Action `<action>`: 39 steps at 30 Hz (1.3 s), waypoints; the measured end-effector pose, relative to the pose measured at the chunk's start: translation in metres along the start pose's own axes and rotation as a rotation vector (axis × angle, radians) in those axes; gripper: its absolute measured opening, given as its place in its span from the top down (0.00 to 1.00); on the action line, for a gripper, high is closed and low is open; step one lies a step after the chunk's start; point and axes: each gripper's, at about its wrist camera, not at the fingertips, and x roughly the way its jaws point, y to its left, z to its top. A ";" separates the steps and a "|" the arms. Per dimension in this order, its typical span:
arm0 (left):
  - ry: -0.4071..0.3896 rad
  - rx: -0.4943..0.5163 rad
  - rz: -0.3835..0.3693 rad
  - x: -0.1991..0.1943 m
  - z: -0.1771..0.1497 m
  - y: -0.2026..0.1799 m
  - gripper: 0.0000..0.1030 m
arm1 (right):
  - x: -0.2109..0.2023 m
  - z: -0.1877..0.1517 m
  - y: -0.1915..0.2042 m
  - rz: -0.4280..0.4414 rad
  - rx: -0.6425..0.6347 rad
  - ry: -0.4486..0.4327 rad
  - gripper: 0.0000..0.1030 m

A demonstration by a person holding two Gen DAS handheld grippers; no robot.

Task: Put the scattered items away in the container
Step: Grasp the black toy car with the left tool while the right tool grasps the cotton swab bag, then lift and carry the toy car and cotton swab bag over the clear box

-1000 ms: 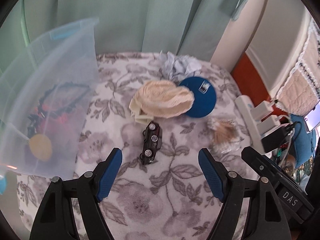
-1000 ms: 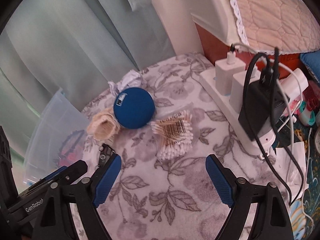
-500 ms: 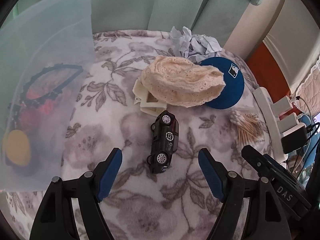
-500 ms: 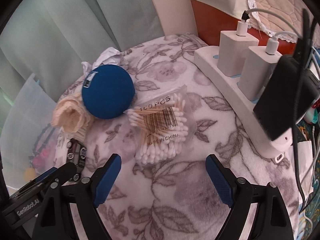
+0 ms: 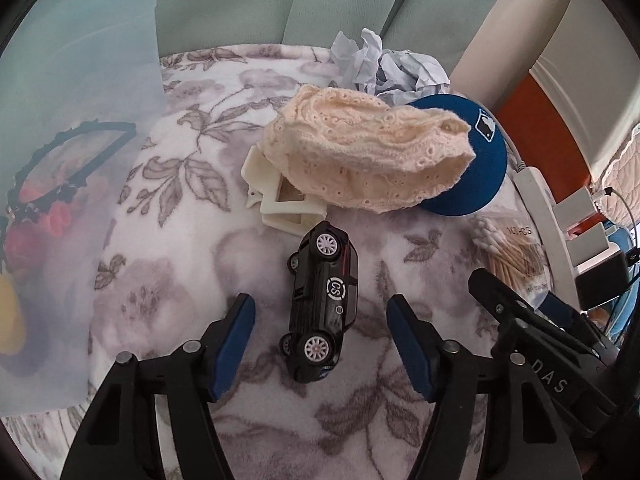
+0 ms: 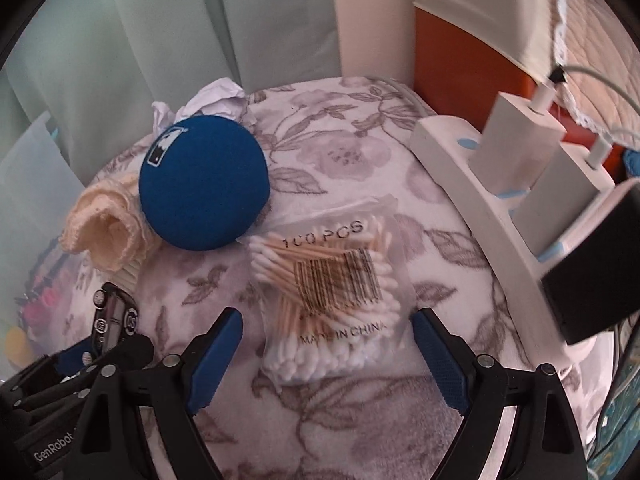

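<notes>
Straddling the car (image 5: 324, 304), the left gripper (image 5: 320, 336) has just been closing; its jaws stand apart, the car between them, pads not yet touching. Car lies on its side on the blanket (image 5: 180, 280), just below the clip (image 5: 280, 200) and knit hat (image 5: 368, 156). Likely rigid, small, light, smooth-bodied; best pinched across roof and underside at mid-body, clear of the wheels, which may roll. Right gripper (image 6: 326, 354) is wide apart over the swab bag (image 6: 332, 300), not pressing. Bag looks light, slippery, crinkly; grip its bulging middle. Bin (image 5: 72, 160) stands at left, already holding things.
</notes>
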 end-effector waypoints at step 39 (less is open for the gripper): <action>-0.137 0.027 -0.053 -0.109 -0.009 0.003 0.73 | -0.130 0.008 0.006 0.136 0.107 -0.187 0.57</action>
